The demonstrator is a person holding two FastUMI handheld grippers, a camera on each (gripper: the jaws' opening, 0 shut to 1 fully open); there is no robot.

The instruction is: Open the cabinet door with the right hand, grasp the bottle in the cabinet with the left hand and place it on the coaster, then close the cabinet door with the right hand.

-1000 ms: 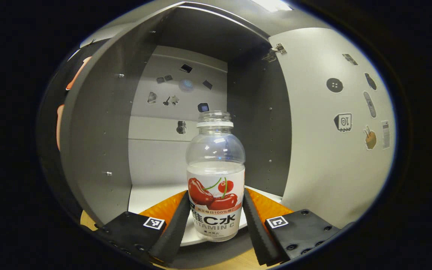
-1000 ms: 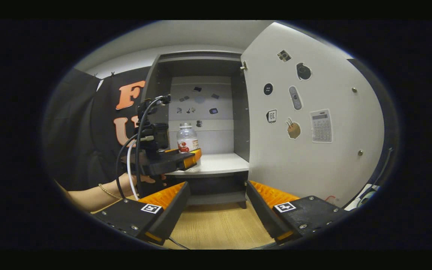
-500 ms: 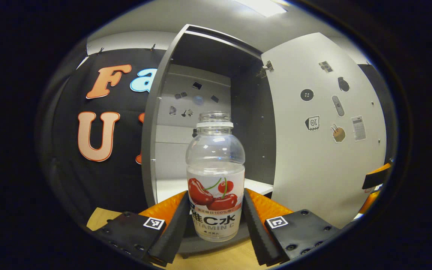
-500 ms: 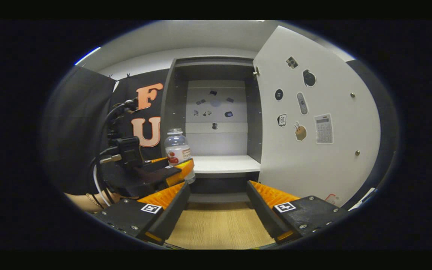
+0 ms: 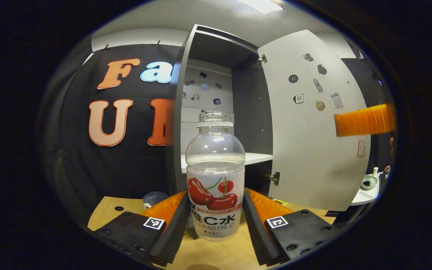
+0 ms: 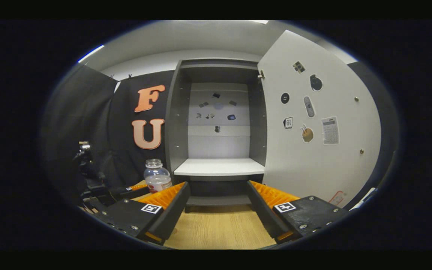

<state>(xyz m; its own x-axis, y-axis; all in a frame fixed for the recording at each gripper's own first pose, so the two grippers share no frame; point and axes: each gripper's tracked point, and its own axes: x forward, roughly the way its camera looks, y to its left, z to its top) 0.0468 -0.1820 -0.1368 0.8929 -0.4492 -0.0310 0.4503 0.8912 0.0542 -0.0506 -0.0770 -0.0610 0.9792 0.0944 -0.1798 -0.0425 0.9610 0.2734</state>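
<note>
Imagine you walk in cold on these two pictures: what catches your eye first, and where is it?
First, the clear bottle with the cherry label, upright and clamped in the left tool, front and centre in the left gripper view. Behind it stands the cabinet, its shelf bare, and its door swung wide open on the right, dotted with stickers.

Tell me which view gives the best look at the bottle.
The left gripper view: the bottle stands close and centered, clamped in the left claw. The right gripper view shows it small and far left, partly hidden.

Bottle (image 5: 215,176) base hidden between the left gripper (image 5: 216,221) fingers; door stickers (image 6: 307,133) too small.
</note>
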